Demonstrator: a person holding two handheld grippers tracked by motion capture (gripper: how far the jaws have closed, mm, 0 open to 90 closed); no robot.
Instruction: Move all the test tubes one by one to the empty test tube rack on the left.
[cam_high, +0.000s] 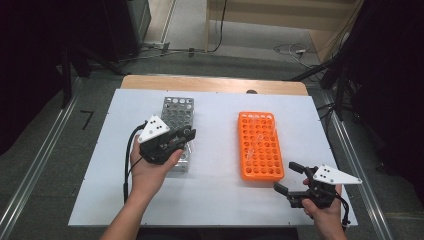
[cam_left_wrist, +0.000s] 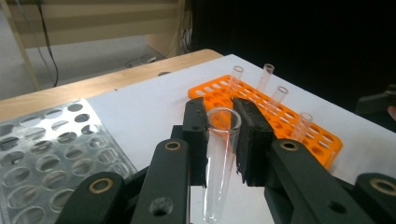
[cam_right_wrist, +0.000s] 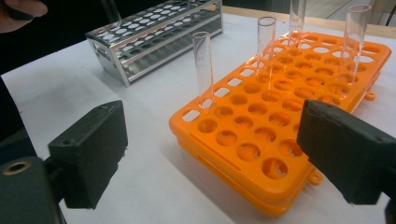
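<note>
Left hand-held gripper (cam_left_wrist: 224, 140): jaws closed on a clear test tube (cam_left_wrist: 220, 163), gripped just below its open rim, the rounded bottom hanging free toward the lower edge of the left gripper view. In the high view this hand-held gripper (cam_high: 186, 136) sits left of centre, over the near part of the metal rack (cam_high: 177, 112).

Right hand-held gripper (cam_right_wrist: 210, 154): jaws wide apart, holding nothing. In the high view it (cam_high: 289, 179) lies at lower right, just beside the near right corner of the orange rack (cam_high: 260, 145).

Handling, as judged: the tube looks thin-walled, light, rigid, smooth and breakable. A firm squeeze could crack it; a slack one could let it slip down between the pads. The present hold near the rim leaves the length free for entering a hole, but the tube can swing about that hold. It appears slightly tilted in the jaws, so it would need straightening before any insertion.

Other tubes: four stand upright in the orange rack (cam_right_wrist: 280, 121), toward the upper right of the right gripper view, the nearest tube (cam_right_wrist: 202, 65) by the rack's left edge. They protrude well above the rack top and could be knocked by a low sideways pass.

Room: bare white bench (cam_high: 215, 185) lies between the two racks and along the bottom of the high view. The metal rack (cam_left_wrist: 46, 154) at the left of the left gripper view shows many vacant holes. The bench edges at left and right of the high view are well apart from both racks; the right hand-held gripper is near the right edge.
</note>
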